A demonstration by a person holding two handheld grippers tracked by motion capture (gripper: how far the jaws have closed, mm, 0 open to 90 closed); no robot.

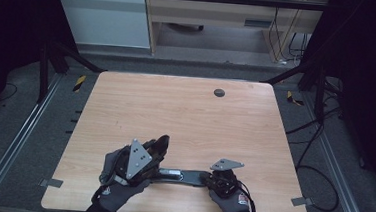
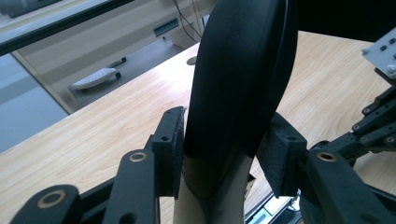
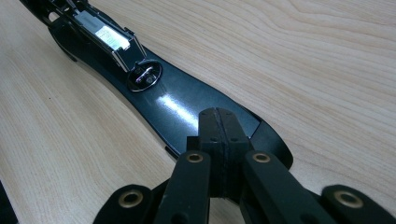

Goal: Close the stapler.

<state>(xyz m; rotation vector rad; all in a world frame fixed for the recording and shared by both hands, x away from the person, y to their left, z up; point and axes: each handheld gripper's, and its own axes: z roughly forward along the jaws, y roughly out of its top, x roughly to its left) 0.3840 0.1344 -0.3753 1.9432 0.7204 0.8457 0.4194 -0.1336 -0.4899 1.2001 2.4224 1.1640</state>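
- Two grippers meet one long black piece [image 1: 178, 176] on the counter [image 1: 190, 116].
- Left gripper [image 2: 229, 140] clasps its raised black curved end.
- Right gripper [image 3: 219, 135], jaws fully closed, rests on its flat end.

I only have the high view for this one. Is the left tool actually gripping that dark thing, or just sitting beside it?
Observer: Gripping. The left gripper view shows the left tool with a pad against each side of a rounded black piece.
Operator: And the right tool?
Observer: The right tool is shut, jaws together, tips over the end of a glossy black strip.
Operator: Anything on that strip?
Observer: A round metal fitting, with a silvery slider beyond it.
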